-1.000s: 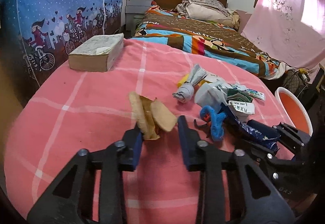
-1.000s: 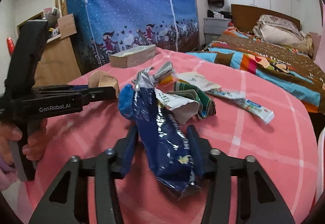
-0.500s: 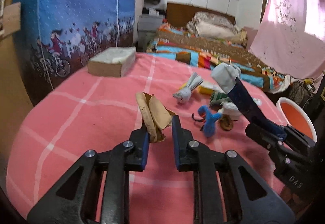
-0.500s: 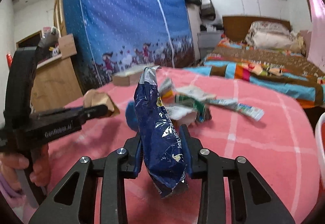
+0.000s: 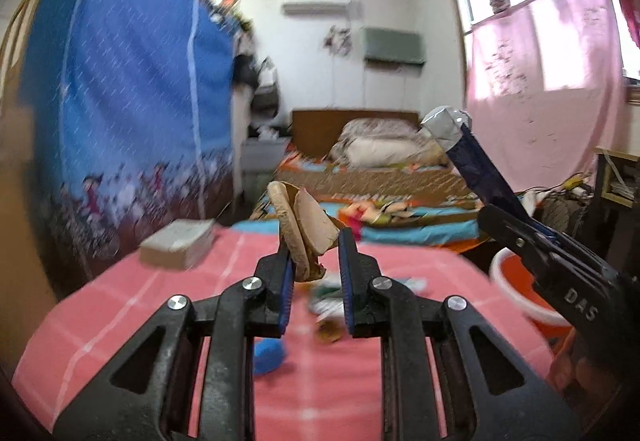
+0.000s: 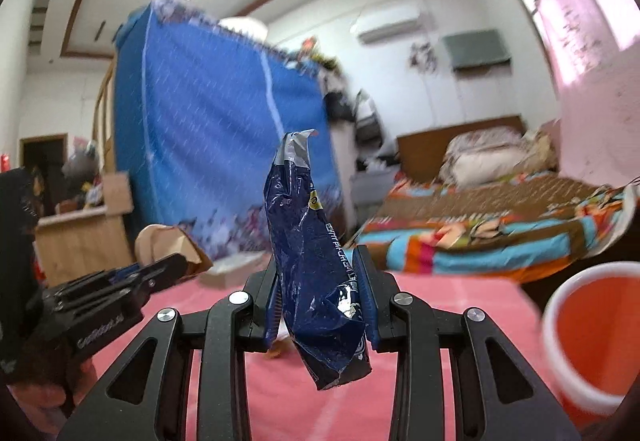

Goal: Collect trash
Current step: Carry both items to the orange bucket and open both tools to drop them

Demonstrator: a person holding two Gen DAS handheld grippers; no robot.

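Right wrist: right gripper (image 6: 322, 295) clamping blue wrapper (image 6: 316, 281), now higher above the table (image 6: 440, 297).

Two claws (image 5: 314, 273), one wrapper (image 6: 316, 273), one bucket (image 6: 592, 337).

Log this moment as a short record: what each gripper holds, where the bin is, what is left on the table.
left gripper: shut on crumpled brown paper, lifted off the table
right gripper: shut on dark blue snack wrapper, held upright
bin: orange bucket, at the table's right edge
table: pink checked cloth
left on table: blue scrap, small blurred bits, a thick book
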